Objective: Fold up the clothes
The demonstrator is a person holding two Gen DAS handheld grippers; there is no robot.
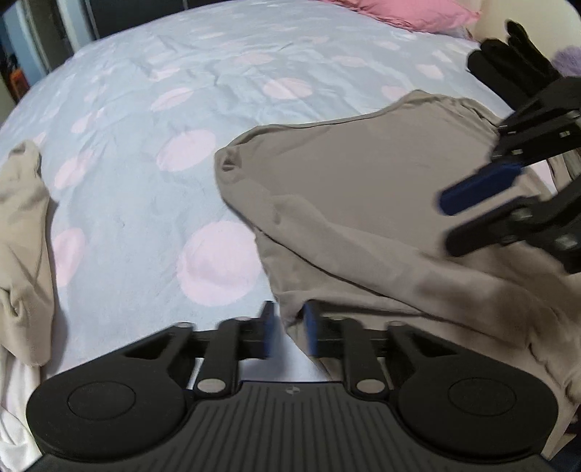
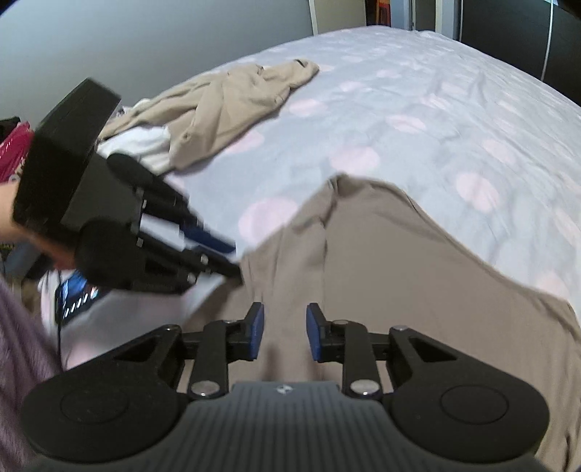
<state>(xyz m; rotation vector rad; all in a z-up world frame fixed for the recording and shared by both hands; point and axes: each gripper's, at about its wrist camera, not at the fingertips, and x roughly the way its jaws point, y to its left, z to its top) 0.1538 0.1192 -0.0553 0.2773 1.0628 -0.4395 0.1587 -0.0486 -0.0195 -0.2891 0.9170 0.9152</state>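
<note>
A taupe garment [image 1: 363, 181] [image 2: 399, 290] lies spread on the bed, with wrinkles running toward its near-left corner. That corner is bunched between the blue pads of my left gripper [image 1: 290, 326], which is shut on it. The right wrist view shows the left gripper [image 2: 232, 261] meeting the garment's left edge. My right gripper [image 2: 285, 334] hovers just above the middle of the garment, its jaws slightly apart and holding nothing. It enters the left wrist view from the right [image 1: 445, 221].
The bed sheet [image 1: 181, 90] [image 2: 435, 127] is light blue with pink dots. A crumpled beige garment [image 1: 21, 236] [image 2: 225, 105] lies at the bed's left side on some white cloth [image 2: 145, 141]. A pink pillow [image 1: 410, 11] is at the head.
</note>
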